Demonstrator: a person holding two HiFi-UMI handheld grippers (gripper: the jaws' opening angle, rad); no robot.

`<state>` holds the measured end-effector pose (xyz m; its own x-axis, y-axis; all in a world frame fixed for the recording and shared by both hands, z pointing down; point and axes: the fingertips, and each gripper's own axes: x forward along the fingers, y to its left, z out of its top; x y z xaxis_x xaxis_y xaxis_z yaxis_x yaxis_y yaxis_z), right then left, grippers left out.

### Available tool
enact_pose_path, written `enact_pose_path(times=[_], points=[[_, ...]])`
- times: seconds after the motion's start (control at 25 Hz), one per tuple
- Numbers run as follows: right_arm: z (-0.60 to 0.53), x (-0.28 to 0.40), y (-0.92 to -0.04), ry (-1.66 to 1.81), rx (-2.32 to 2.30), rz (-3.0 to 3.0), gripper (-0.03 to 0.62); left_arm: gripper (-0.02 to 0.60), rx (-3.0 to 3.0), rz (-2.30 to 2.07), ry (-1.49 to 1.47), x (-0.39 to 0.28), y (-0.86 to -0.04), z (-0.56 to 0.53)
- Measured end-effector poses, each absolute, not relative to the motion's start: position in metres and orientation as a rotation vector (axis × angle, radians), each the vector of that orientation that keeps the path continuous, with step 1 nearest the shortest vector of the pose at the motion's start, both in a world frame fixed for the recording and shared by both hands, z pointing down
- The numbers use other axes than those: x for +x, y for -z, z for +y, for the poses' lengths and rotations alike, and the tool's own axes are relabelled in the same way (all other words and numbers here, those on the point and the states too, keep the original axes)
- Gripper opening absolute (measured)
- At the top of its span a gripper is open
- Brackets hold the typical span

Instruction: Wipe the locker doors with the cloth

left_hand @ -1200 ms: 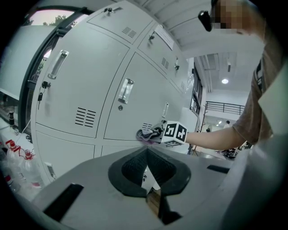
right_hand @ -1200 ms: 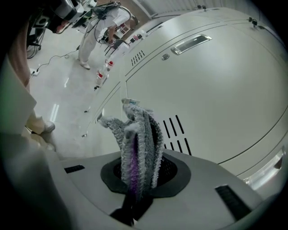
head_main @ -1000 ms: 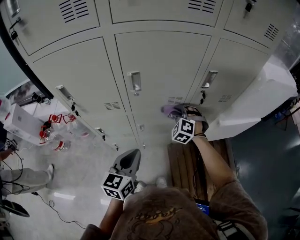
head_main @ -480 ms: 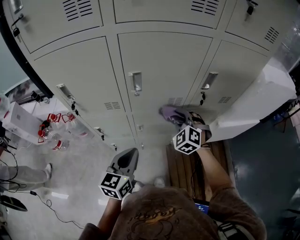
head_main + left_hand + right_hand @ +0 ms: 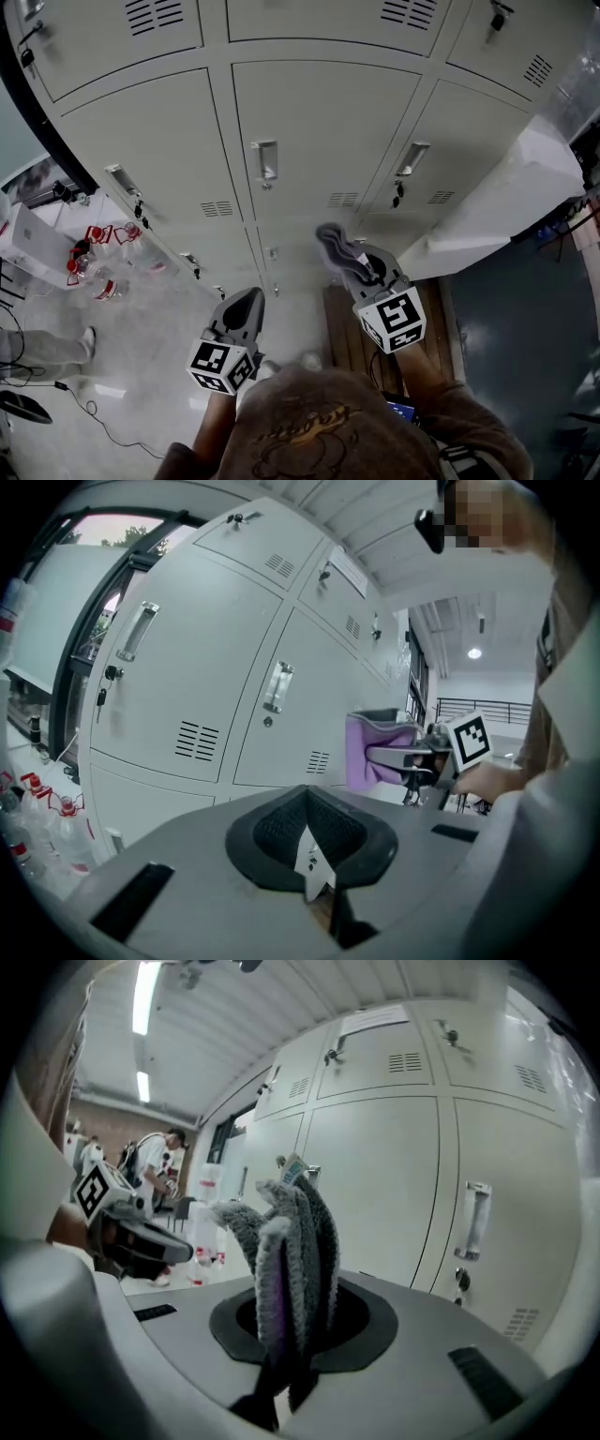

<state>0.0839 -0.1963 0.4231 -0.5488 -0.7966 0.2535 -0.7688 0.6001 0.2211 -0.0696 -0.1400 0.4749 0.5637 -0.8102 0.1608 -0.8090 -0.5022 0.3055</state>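
While right gripper (image 5: 364, 270) pinches cloth (image 5: 334, 245), locker doors (image 5: 319, 122) near; left gripper (image 5: 249, 307) closed.

Off-white lockers, purple cloth
Locker doors (image 5: 319, 122) off-white; cloth (image 5: 336, 248) purple (grey pile edge-on); left gripper (image 5: 248, 302) and right gripper (image 5: 364, 270) grey, cubes patterned in black-and-white squares; bottles (image 5: 111, 283) red-capped.

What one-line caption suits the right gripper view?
Right gripper shut on a bunched cloth, facing pale locker doors.
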Motion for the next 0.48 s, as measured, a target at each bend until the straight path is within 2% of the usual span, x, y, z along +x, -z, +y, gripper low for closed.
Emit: enact_pose_path(times=[0.2,0.48], points=[[-0.179,0.085,-0.454,-0.151,1.420,-2.592,0.052,0.003,2.452,-1.363,0.019,-0.075,-0.474,-0.142],[-0.164,0.071,-0.496,-0.260,1.435,-2.641,0.052,0.003,2.467,-1.440,-0.005,-0.085,-0.477,-0.145]])
